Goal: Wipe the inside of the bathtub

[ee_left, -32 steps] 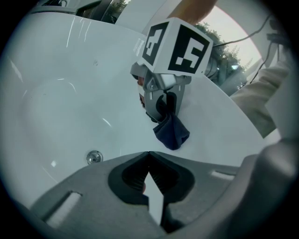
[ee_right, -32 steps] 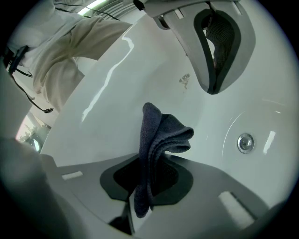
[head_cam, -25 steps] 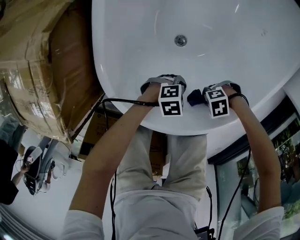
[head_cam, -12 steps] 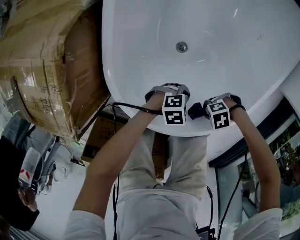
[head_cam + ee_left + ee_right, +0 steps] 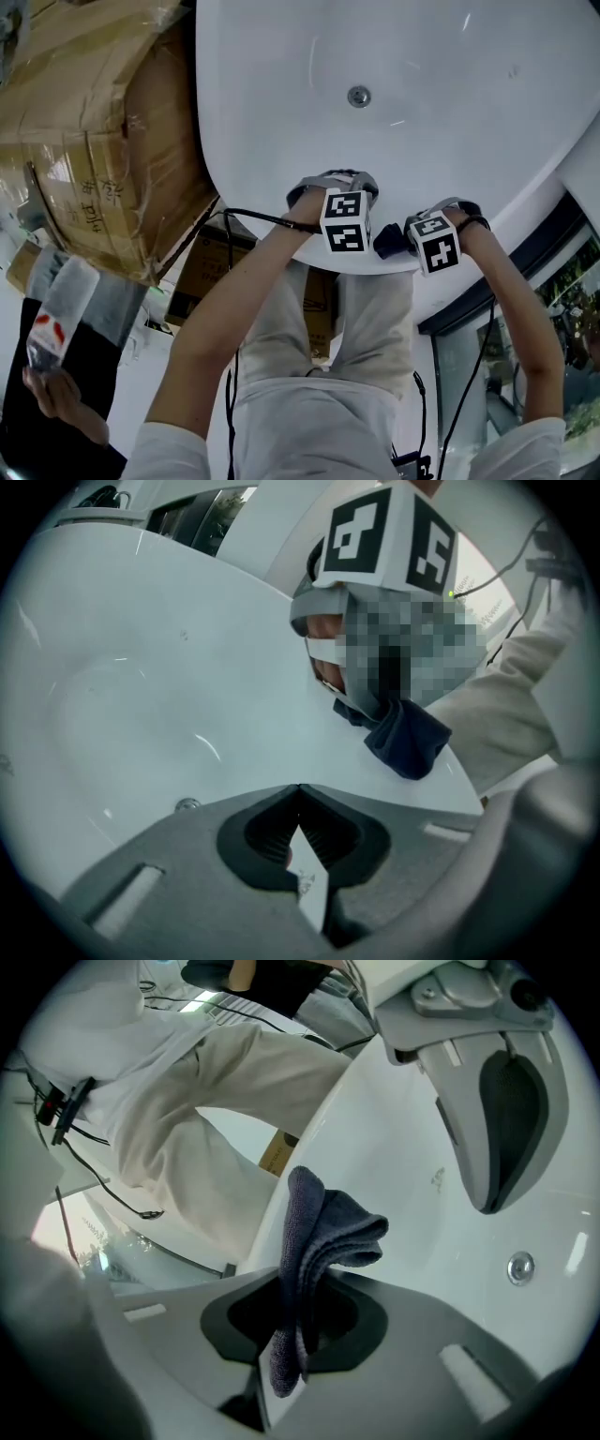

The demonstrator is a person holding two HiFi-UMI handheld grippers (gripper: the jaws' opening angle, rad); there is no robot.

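The white bathtub [image 5: 469, 112] fills the top of the head view, its drain [image 5: 358, 96] near the middle. Both grippers sit at the tub's near rim, side by side. The left marker cube [image 5: 343, 222] and the right marker cube [image 5: 433, 242] flank a dark blue cloth [image 5: 389, 242]. My right gripper [image 5: 298, 1283] is shut on that cloth [image 5: 323, 1227], which bunches up past the jaws over the tub's inner wall. My left gripper [image 5: 298, 794] is shut with nothing in it, above the tub's inside [image 5: 141, 686].
A large plastic-wrapped cardboard box [image 5: 84, 141] stands tight against the tub's left side. A bystander's hand holds a white packet [image 5: 58, 314] at the lower left. A dark window frame [image 5: 553, 234] runs along the right. A black cable [image 5: 253, 217] trails from the left gripper.
Both grippers have drawn back a little towards the near rim, the right one more. The bystander at the lower left has shifted and raised the packet.
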